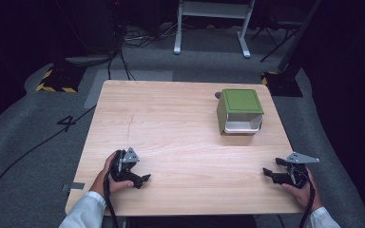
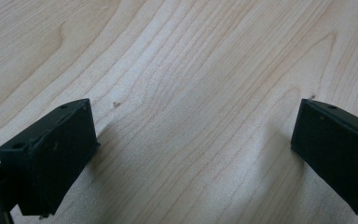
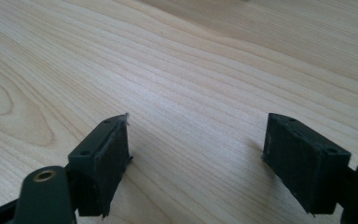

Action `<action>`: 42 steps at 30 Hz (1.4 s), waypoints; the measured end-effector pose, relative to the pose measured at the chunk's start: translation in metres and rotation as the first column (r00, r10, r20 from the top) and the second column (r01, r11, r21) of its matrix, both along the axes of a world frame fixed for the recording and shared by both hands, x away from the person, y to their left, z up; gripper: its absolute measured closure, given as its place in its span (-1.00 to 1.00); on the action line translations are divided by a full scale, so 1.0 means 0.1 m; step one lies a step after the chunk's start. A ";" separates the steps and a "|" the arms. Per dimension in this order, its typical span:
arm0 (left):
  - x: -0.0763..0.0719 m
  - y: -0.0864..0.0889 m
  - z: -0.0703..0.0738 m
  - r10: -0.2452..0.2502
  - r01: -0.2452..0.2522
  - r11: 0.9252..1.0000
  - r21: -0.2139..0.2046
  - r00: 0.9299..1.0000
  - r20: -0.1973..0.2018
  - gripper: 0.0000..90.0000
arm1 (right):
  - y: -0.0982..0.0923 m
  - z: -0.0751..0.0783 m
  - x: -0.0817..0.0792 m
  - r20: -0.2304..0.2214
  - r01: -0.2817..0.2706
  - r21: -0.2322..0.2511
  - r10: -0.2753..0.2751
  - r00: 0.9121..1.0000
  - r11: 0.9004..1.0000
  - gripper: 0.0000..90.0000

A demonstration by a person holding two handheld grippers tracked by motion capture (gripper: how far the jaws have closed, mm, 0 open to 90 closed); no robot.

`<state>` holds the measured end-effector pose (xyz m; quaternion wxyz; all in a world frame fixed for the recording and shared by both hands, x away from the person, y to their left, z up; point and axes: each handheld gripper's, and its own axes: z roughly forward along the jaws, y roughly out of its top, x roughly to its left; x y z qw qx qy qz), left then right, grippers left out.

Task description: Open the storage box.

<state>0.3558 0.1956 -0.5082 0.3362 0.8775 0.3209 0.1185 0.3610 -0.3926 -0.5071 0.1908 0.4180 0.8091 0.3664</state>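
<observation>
Hand-held grippers, left (image 1: 145, 178) and right (image 1: 266, 172), rest empty with jaws apart, low on the counter (image 1: 171, 128).
Green box (image 1: 240, 111), upper right, looks rigid, light; grip opposite side walls.

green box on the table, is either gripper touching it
No, the green box sits alone at the far right of the table, while the left gripper and right gripper rest near the front edge.
</observation>
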 end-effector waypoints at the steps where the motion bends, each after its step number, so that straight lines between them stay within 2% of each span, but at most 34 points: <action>1: 0.00 0.00 0.00 0.000 0.000 1.000 0.000 1.000 0.000 -0.99 | 0.00 0.00 0.00 0.000 0.000 -0.001 0.000 1.000 1.000 -0.50; 12: 0.00 0.00 0.00 0.004 -0.004 1.000 -0.002 1.000 0.001 -0.99 | 0.01 0.00 0.01 -0.003 0.017 -0.006 -0.017 1.000 1.000 -0.58; 17: -0.01 0.00 0.00 0.004 -0.004 1.000 -0.002 1.000 0.000 -0.99 | 0.02 0.00 0.04 0.010 -0.005 -0.018 0.005 1.000 1.000 -0.58; 24: -0.01 0.00 0.00 0.005 -0.005 1.000 -0.003 1.000 0.000 -0.99 | 0.04 0.05 0.13 0.019 -0.036 -0.003 0.036 0.999 0.999 -0.55; 29: -0.01 0.00 0.00 0.004 -0.004 1.000 -0.002 1.000 0.000 -0.99 | 0.08 0.16 0.16 0.039 -0.070 -0.007 0.070 0.997 0.998 -0.54; 33: -0.01 0.00 0.00 0.004 -0.004 1.000 -0.003 1.000 0.000 -0.99 | 0.10 0.27 0.22 0.059 -0.072 0.000 0.072 0.996 0.997 -0.52; 35: -0.01 0.00 0.00 0.006 -0.006 1.000 -0.003 1.000 0.000 -0.99 | 0.14 0.38 0.26 0.085 -0.080 0.000 0.080 0.993 0.997 -0.51; 42: -0.01 0.00 0.00 0.004 -0.004 1.000 -0.002 1.000 0.001 -0.99 | 0.23 0.54 0.37 0.113 -0.101 0.014 0.099 0.989 0.995 -0.50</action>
